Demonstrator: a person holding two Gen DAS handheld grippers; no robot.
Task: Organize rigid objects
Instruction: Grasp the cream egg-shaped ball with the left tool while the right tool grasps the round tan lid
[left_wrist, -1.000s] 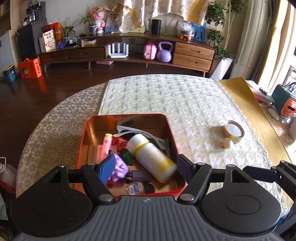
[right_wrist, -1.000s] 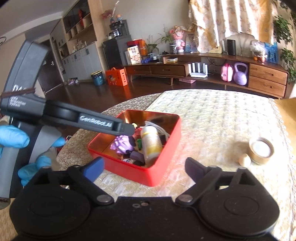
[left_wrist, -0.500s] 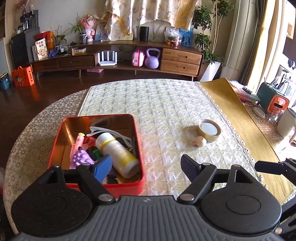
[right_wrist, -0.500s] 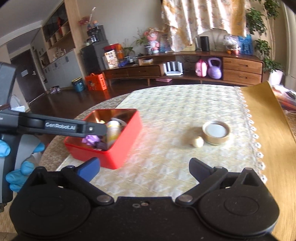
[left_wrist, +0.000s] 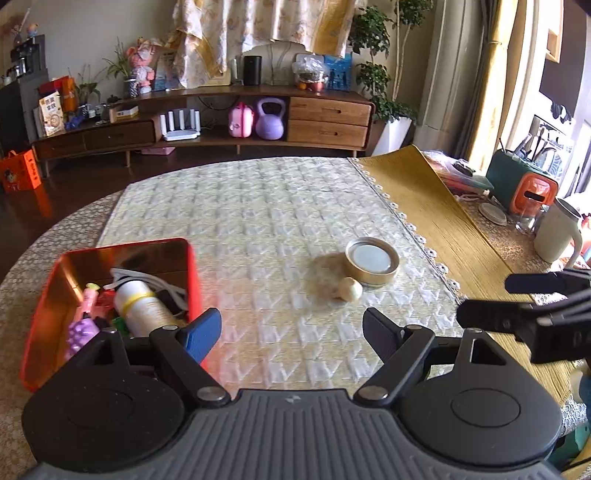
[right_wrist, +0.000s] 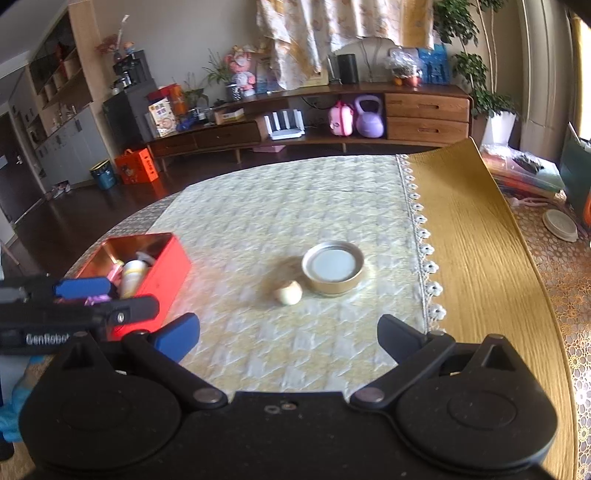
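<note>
Red rectangular metal tin (left_wrist: 44, 317), copper-shiny inside, sits ahead-left of the left hand-held gripper (left_wrist: 291, 330), its near right corner just behind that gripper's blue left pad. Inside, piled loosely: a white plastic bottle with a yellow band (left_wrist: 142, 304) lying on its side, a purple knobbly toy (left_wrist: 79, 332), a pink item and white cord (rest too jumbled to name). Probably the collection bin, so things already sorted go there.

Left hand-held gripper: jaws spread, have just been opening, nothing between them, only bare quilted cream cloth on the worktop (left_wrist: 258, 206). It points down at the cloth, ahead of which lie the leftovers.

Ahead and slightly right of it: a small cream rounded lump (left_wrist: 350, 288), touching or just beside a round gold-rimmed jar lid with a pale centre (left_wrist: 372, 260), lying flat. Both well apart from the tin, so likely the next pickups.

Right hand-held gripper (right_wrist: 288, 332): jaws spread as wide as they go, have just been opening, empty. The lump (right_wrist: 288, 292) is almost dead ahead between its fingers' line, the lid (right_wrist: 333, 266) just right of that (looks lined up for the lump; a guess). Lump is small and round, may roll under a pinch.

Bare wood-grain mat further right.
</note>
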